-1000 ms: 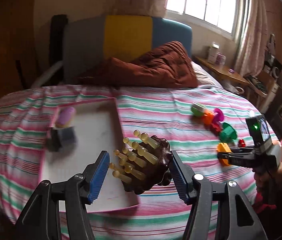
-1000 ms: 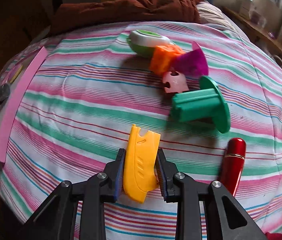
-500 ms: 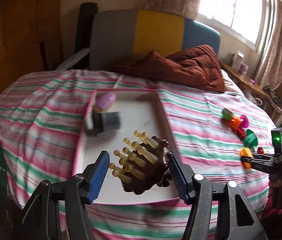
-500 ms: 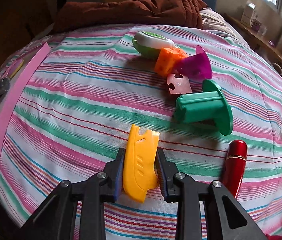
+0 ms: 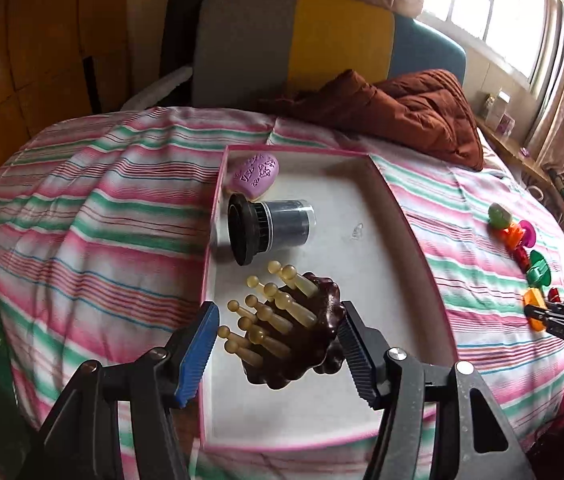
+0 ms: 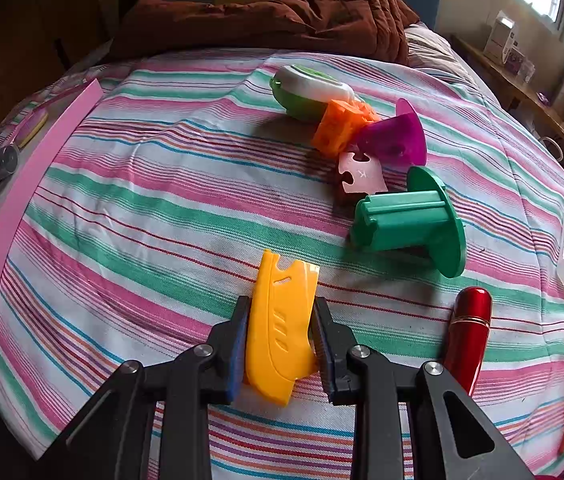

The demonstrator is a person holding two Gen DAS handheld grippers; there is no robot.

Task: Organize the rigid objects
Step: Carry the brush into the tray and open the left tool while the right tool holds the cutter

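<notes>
My left gripper [image 5: 277, 340] is shut on a dark brown massager with amber pegs [image 5: 298, 332] and holds it above the near part of the pink-rimmed white tray [image 5: 398, 208]. In the tray lie a purple oval piece [image 5: 255, 175] and a black cylinder [image 5: 269, 228]. My right gripper [image 6: 279, 340] is shut on a yellow plastic piece [image 6: 277, 320], low over the striped bedspread. It also shows at the right edge of the left wrist view [image 5: 538, 314].
On the bedspread lie a green spool [image 6: 410, 220], a red lipstick tube [image 6: 468, 328], a pink puzzle piece [image 6: 360, 174], a magenta cone [image 6: 396, 140], an orange block [image 6: 340, 126] and a green-white case [image 6: 308, 90]. A brown blanket [image 5: 402, 108] lies at the back.
The left gripper has carried the massager leftward, from the tray's right rim to over the tray's near part. The right gripper stays almost still, still holding the yellow piece.
</notes>
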